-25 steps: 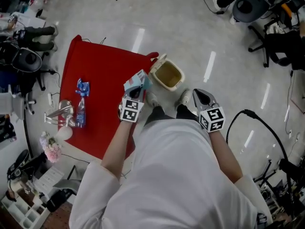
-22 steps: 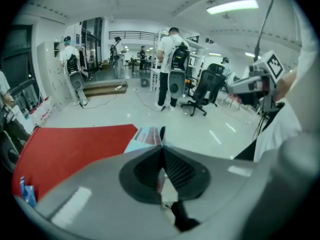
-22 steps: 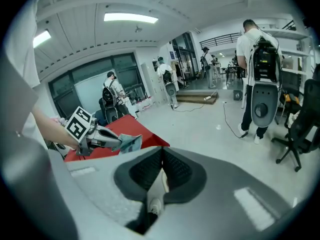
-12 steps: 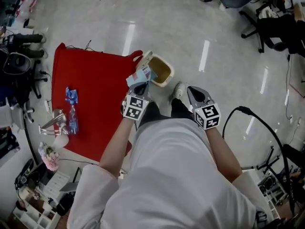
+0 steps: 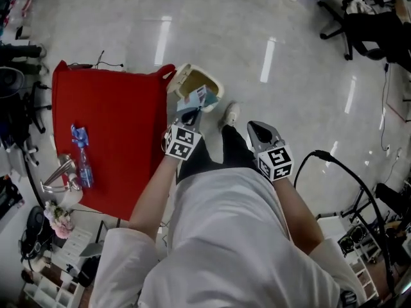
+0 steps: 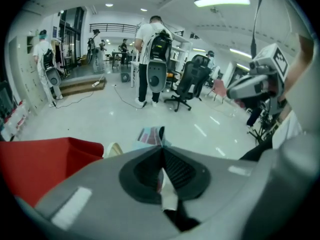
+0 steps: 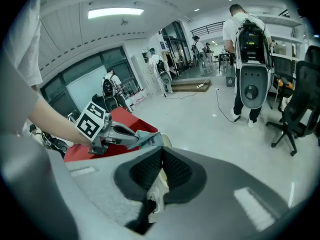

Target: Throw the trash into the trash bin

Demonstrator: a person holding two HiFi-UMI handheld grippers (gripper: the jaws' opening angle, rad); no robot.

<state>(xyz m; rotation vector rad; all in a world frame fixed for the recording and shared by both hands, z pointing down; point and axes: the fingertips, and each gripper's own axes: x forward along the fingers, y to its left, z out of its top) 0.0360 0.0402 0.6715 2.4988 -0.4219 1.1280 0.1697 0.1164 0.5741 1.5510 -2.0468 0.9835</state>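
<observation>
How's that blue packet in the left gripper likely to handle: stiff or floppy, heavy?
Probably light and floppy: the packet sticks out creased beyond the left gripper, whose fingers pinch only one thin edge. It looks flat, so it's unlikely to roll. On release it may flutter rather than drop straight toward the trash bin.

Red mat [image 5: 109, 133], trash bin [image 5: 184, 74] on floor [image 5: 257, 18]

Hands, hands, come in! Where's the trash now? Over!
Left gripper shut on crumpled blue-white wrapper, at mouth of beige plastic bin. Right gripper shut, empty. Nothing blocking bin.
</observation>
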